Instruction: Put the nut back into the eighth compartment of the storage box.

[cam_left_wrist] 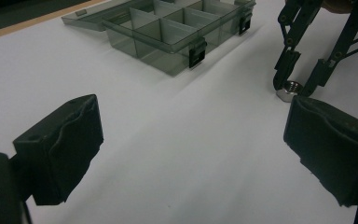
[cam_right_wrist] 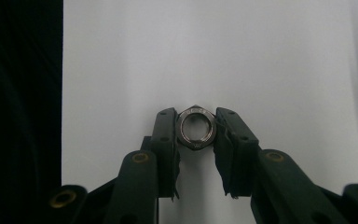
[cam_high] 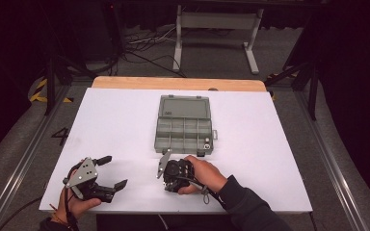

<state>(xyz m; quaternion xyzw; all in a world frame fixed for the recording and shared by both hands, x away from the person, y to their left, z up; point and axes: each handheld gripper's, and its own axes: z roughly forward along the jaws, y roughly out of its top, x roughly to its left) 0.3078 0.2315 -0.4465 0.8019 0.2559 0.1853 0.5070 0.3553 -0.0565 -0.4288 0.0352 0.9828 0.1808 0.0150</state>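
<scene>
A silver hex nut (cam_right_wrist: 196,129) lies flat on the white table (cam_high: 125,125), and my right gripper (cam_right_wrist: 196,127) points straight down with both pads pressed on the nut's sides. In the left gripper view the same nut (cam_left_wrist: 289,88) sits between the right gripper's (cam_left_wrist: 290,84) tips. From above, the right gripper (cam_high: 174,174) stands just in front of the open grey compartment box (cam_high: 184,130). My left gripper (cam_high: 115,171) rests near the table's front left, its jaws wide apart with nothing between them (cam_left_wrist: 191,135).
The box (cam_left_wrist: 168,42) has its lid folded back and several divided compartments; a small metal part (cam_high: 205,142) lies in its front right cell. A wooden strip (cam_high: 178,83) runs along the table's far edge. Cables and a stand's legs lie on the floor beyond.
</scene>
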